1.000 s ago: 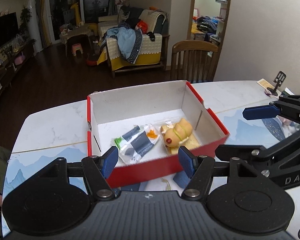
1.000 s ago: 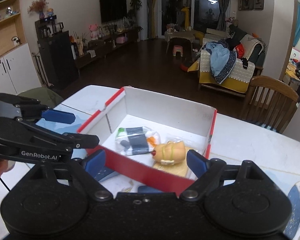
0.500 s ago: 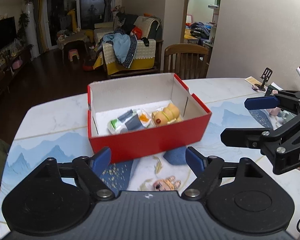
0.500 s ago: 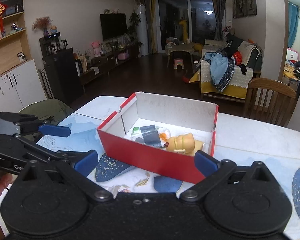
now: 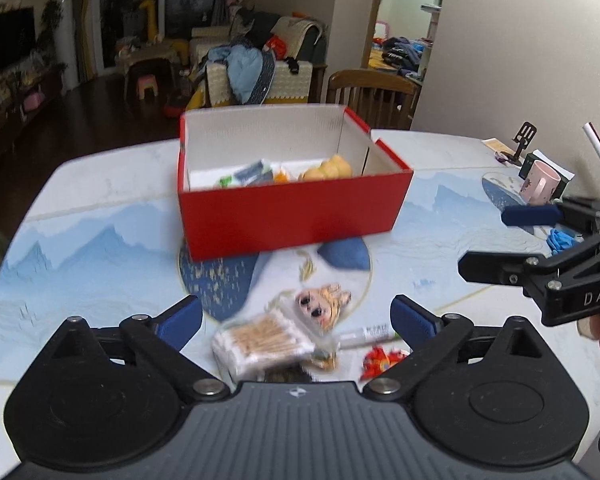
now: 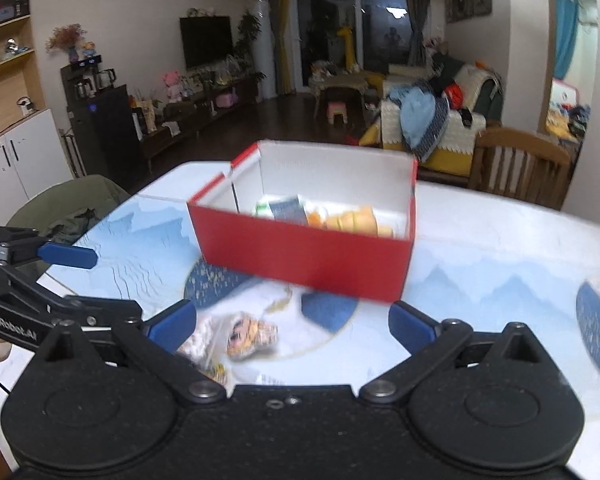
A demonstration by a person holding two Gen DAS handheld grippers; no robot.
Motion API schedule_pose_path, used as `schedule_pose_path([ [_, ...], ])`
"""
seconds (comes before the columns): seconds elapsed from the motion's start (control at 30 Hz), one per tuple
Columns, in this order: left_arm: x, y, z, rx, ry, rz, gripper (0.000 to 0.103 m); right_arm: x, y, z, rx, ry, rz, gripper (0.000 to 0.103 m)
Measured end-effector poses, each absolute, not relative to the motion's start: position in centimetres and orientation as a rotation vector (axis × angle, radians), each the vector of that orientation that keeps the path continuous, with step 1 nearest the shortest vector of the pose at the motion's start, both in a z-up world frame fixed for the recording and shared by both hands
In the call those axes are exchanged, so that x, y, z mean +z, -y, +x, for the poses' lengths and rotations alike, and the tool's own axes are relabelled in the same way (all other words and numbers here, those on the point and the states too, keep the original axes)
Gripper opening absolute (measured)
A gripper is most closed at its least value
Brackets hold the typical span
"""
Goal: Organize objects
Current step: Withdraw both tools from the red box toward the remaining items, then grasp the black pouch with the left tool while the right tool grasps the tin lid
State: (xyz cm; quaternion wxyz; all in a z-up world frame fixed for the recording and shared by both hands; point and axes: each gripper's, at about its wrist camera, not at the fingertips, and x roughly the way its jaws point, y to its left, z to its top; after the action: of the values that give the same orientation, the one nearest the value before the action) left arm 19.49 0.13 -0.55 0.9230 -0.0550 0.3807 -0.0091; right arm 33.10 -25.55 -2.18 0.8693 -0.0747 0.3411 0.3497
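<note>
Two hand-held grippers hang over a marble-patterned tabletop [image 5: 100, 184] in a living room, both pointing at a red cardboard box [image 5: 292, 216] that stands open near the middle. The left hand-held gripper [image 5: 298, 320] has just been spreading its jaws and now stands wide apart with nothing pinched; below its gap lie a clear pack of cotton swabs [image 5: 260, 346], a small bagged doll face [image 5: 320, 306], a thin white tube [image 5: 370, 332] and a small red item [image 5: 382, 360], all loose on the tabletop in front of the box. The right hand-held gripper [image 6: 292, 326] has likewise just been opening, and it too stands fully apart and empty. Inside the box rest a yellow plush toy [image 6: 354, 220] and a packet with green and grey print [image 6: 280, 208]. A pink mug [image 5: 540, 182] stands at the tabletop's far right edge, well apart from the box.
</note>
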Motion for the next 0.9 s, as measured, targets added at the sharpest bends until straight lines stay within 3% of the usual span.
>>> schedule_pose_path([
  [0.57, -7.5, 0.7, 17.8, 0.074, -0.897, -0.109, 0.103, -9.9, 26.9, 30.7, 0.696, -0.874, -0.242, 0.098],
  [0.9, -9.8, 0.7, 18.9, 0.081, -0.902, -0.077, 0.103, -12.8, 26.6, 31.4, 0.69, -0.939, -0.247, 0.09],
])
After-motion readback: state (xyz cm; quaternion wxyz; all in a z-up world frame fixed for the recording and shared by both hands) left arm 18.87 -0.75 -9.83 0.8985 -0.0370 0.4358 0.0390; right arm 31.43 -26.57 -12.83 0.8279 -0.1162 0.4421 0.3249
